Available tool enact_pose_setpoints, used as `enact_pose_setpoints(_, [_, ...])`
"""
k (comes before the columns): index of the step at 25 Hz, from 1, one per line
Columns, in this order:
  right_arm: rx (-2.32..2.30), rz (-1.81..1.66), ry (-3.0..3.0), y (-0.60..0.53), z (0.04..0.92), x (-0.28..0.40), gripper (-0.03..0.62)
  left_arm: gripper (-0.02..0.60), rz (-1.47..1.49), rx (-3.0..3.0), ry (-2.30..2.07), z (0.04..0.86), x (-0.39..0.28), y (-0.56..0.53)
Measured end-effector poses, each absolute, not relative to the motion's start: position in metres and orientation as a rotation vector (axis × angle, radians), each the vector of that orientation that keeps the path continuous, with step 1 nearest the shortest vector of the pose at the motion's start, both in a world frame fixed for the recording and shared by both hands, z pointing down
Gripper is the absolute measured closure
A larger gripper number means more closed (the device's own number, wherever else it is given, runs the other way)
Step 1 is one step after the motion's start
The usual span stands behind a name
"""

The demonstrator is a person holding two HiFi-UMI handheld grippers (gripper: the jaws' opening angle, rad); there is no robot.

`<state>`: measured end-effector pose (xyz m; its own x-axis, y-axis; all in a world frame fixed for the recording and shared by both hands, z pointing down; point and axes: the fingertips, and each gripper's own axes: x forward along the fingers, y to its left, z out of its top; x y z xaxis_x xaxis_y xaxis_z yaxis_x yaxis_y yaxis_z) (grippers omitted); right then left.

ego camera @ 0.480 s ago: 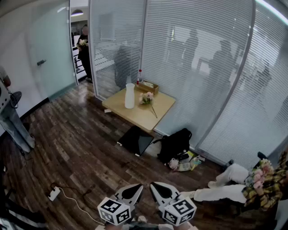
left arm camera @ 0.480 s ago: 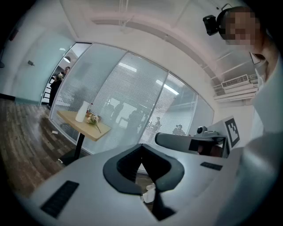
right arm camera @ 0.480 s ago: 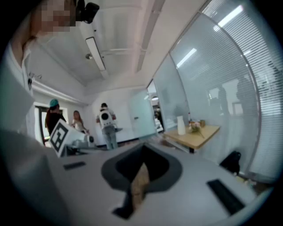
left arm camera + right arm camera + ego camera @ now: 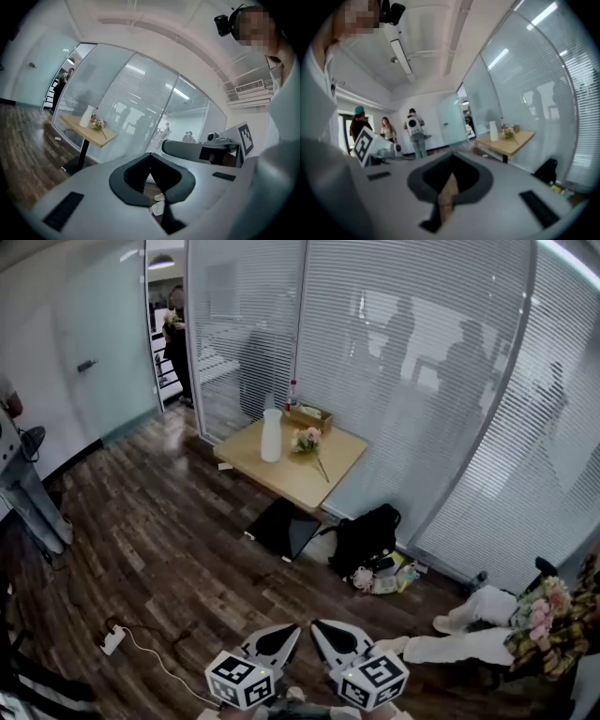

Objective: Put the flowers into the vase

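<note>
- The left tongs (image 4: 150,155) are pressed narrow, jaw tips meeting, with nothing held between them; only floor shows through the slit behind the pads.
- The right tongs (image 4: 452,160) are likewise closed tight and empty.
- In the head view both tongs sit low at the bottom edge, side by side, pointing forward across the wooden floor (image 4: 159,549) toward the bench (image 4: 342,457), which stands well apart from them against the glass wall.
- The flowers (image 4: 306,439) lie flat on the bench, just right of the vase (image 4: 271,437). Whether they touch it cannot be told.
- The bunch's long axis runs diagonally: the pink and cream blooms are at the end near the vase, and the thin stem trails away toward the bench's front right edge.
- The vase is white, tall and slim, standing upright with its mouth up.
- Behind the flowers sits a small open box (image 4: 310,416), with a red-capped bottle (image 4: 292,395) next to it.
- A black bag (image 4: 366,538) lies on the floor below the bench.
</note>
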<state>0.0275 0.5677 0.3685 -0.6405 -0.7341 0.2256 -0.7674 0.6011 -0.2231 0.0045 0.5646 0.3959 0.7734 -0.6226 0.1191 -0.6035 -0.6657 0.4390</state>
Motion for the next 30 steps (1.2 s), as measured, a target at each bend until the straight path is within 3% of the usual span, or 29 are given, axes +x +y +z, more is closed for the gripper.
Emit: enact_pose_setpoints(30, [1.166,0.605,-2.773,0.543,0.399,0.053,0.582,0.572,-0.047,2.451,-1.033,0.414,0.027,0.540])
